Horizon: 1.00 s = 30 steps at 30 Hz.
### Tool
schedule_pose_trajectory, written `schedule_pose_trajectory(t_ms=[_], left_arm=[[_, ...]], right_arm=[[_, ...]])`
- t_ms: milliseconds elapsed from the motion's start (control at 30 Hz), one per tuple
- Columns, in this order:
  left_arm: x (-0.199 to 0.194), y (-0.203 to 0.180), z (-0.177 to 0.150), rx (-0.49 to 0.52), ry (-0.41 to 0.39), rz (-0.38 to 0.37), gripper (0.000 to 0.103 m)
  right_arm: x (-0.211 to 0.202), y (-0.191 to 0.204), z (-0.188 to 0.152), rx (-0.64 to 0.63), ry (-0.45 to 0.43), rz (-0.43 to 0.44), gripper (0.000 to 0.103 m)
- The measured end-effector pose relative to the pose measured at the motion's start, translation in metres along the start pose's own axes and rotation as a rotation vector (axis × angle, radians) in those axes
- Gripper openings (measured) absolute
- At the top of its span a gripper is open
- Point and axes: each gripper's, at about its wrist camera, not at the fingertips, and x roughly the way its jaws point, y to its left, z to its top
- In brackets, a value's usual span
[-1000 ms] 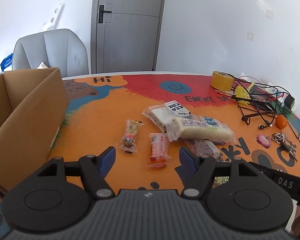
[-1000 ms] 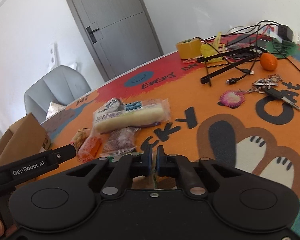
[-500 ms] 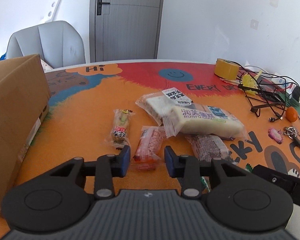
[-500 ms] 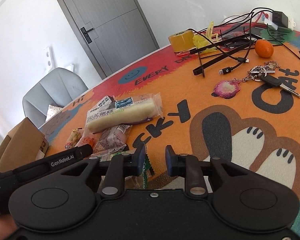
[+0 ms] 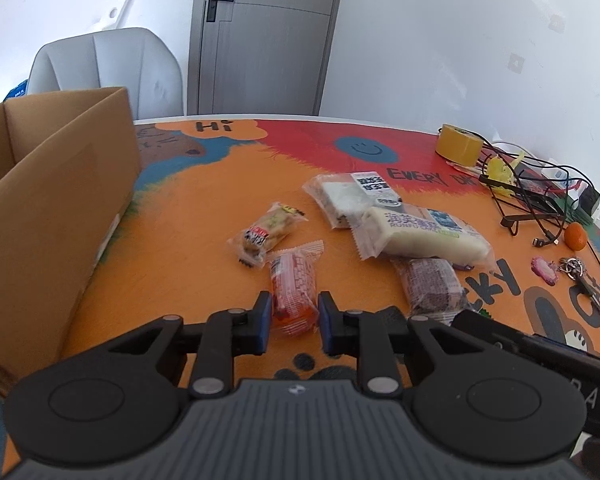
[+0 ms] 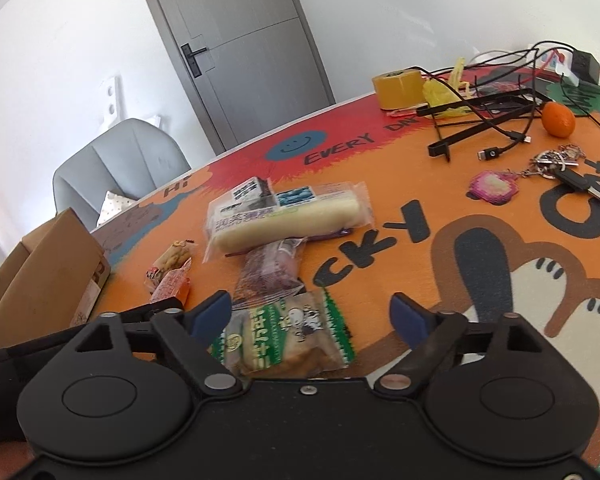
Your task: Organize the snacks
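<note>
Several wrapped snacks lie on the orange table mat. My left gripper (image 5: 291,318) has closed its jaws on the near end of a red-orange snack packet (image 5: 293,285). Beside it lie a small brown-red packet (image 5: 265,233), a long white cake packet (image 5: 418,234), a white packet with black label (image 5: 348,196) and a purple packet (image 5: 430,286). My right gripper (image 6: 312,316) is open wide over a green-white sandwich packet (image 6: 288,334) that lies between its fingers. An open cardboard box (image 5: 48,208) stands at the left.
A yellow tape roll (image 5: 458,141), tangled black cables (image 5: 536,196), an orange fruit (image 5: 576,236) and keys with a pink fob (image 5: 568,270) lie at the right. A grey chair (image 5: 104,68) stands behind the table near a grey door.
My left gripper has narrowed from wide open onto the red-orange packet. My right gripper has gone from shut to wide open, and the green-white packet now lies between its fingers.
</note>
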Motion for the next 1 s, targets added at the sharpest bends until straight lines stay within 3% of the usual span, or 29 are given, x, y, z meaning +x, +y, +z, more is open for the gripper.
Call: schedule_pose_trajectory(t_ms=[133, 300, 433, 633, 733, 800, 1000], left_arm=[[-0.006, 0.013, -0.001, -0.022, 0.005, 0.008, 0.023], [-0.013, 0.024, -0.003, -0.041, 0.006, 0.014, 0.023], [-0.014, 0.029, -0.004, -0.049, 0.009, 0.02, 0.024], [-0.011, 0.026, -0.004, -0.031, 0.019, 0.023, 0.029], [-0.008, 0.023, -0.003, -0.027, 0.02, 0.006, 0.047], [-0.007, 0.019, -0.002, -0.02, 0.015, 0.018, 0.052], [-0.002, 0.015, -0.003, -0.008, 0.0, 0.047, 0.052]], right_arm=[[0.003, 0.012, -0.002, -0.028, 0.013, -0.018, 0.102], [0.008, 0.026, -0.009, -0.078, 0.032, -0.034, 0.103], [0.012, 0.041, -0.016, -0.184, 0.043, -0.095, 0.102], [0.01, 0.044, -0.017, -0.238, 0.034, -0.141, 0.08], [0.006, 0.038, -0.016, -0.227, 0.022, -0.129, 0.07], [0.004, 0.034, -0.014, -0.211, 0.02, -0.118, 0.064], [0.001, 0.023, -0.011, -0.174, 0.005, -0.113, 0.06]])
